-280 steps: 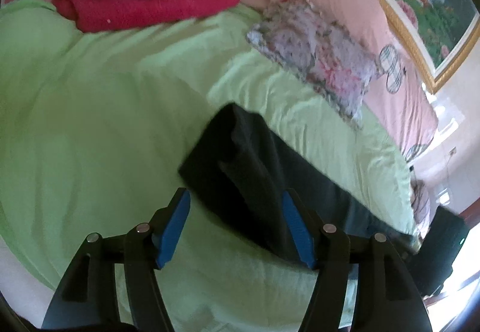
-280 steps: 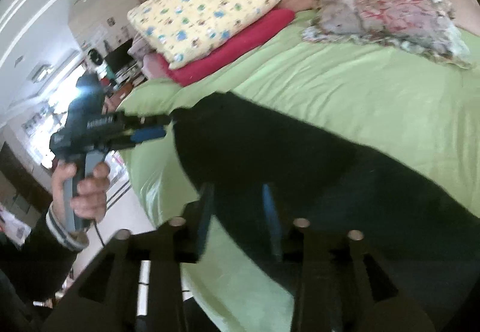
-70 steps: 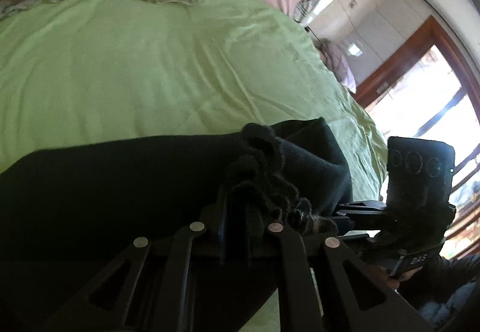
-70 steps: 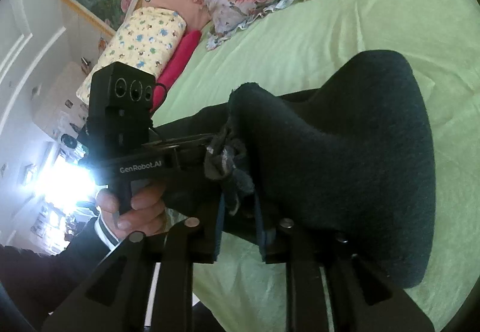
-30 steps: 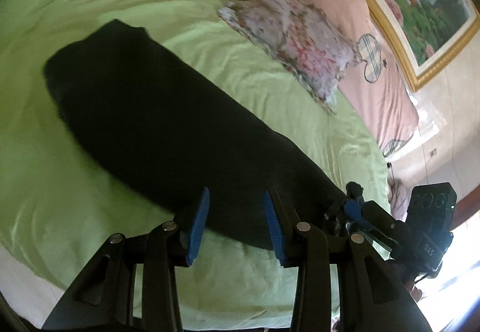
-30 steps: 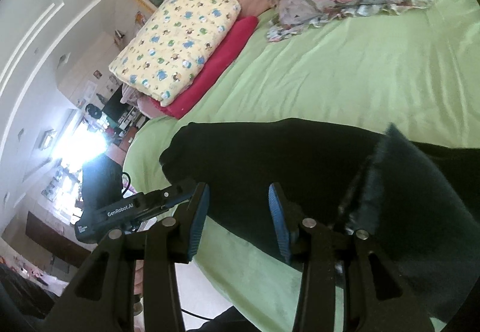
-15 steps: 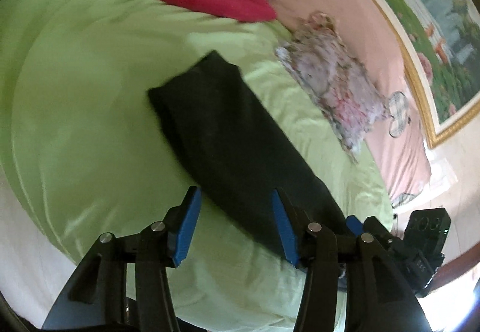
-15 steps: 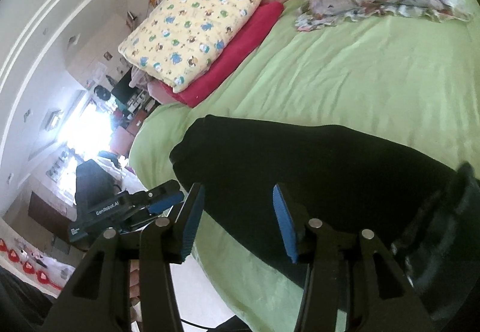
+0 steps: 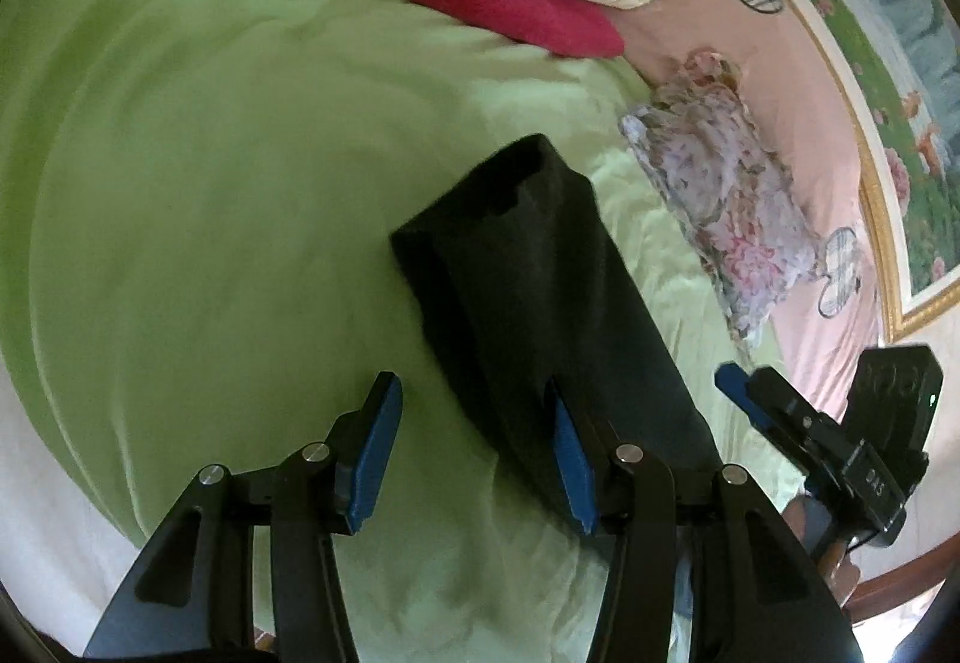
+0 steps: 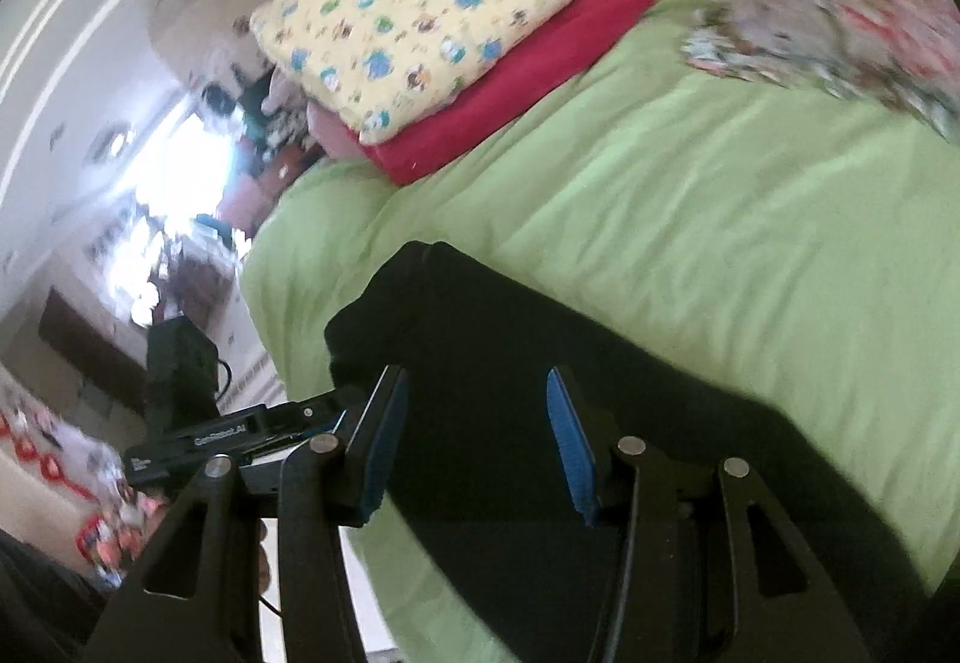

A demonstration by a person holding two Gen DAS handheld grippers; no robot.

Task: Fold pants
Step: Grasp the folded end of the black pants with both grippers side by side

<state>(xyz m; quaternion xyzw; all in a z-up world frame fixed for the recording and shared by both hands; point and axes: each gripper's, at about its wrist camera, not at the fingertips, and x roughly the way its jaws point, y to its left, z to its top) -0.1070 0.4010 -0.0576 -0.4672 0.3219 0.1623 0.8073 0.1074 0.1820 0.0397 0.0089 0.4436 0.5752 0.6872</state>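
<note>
Left wrist view: black pants [image 9: 540, 303] lie as one long narrow strip on the green bedsheet [image 9: 210, 183], the far end showing an open hem or cuff, the near end running under the camera. Left gripper [image 9: 471, 441] hangs over the near edge of the strip, jaws apart, having just been opening; the right-hand pad sits over cloth, the other over bare sheet, nothing pinched. Right gripper [image 9: 780, 411] shows at the frame's right edge, off beyond the strip's side; from here its jaws cannot be read. Right wrist view: right gripper [image 10: 474, 441] jaws likewise apart, just opened, hovering above the pants [image 10: 600, 393] with no cloth between the pads. Judgement: the lengthwise fold looks done and laid down, both tools released; step in hand is repositioning for the crosswise fold. Next move calls for each tool to take a corner of one end, pinch both layers, and carry that end over toward the other without dragging the strip askew. Left view alone shows the flowered pillow [image 9: 720, 195] whole and the framed picture [image 9: 888, 63]; right view alone shows the room beyond the bed's edge, the bright window, and the left gripper [image 10: 252, 435] from the side. Yellow quilt [image 10: 432, 9] on red blanket [image 10: 516, 81] appears in both.
</note>
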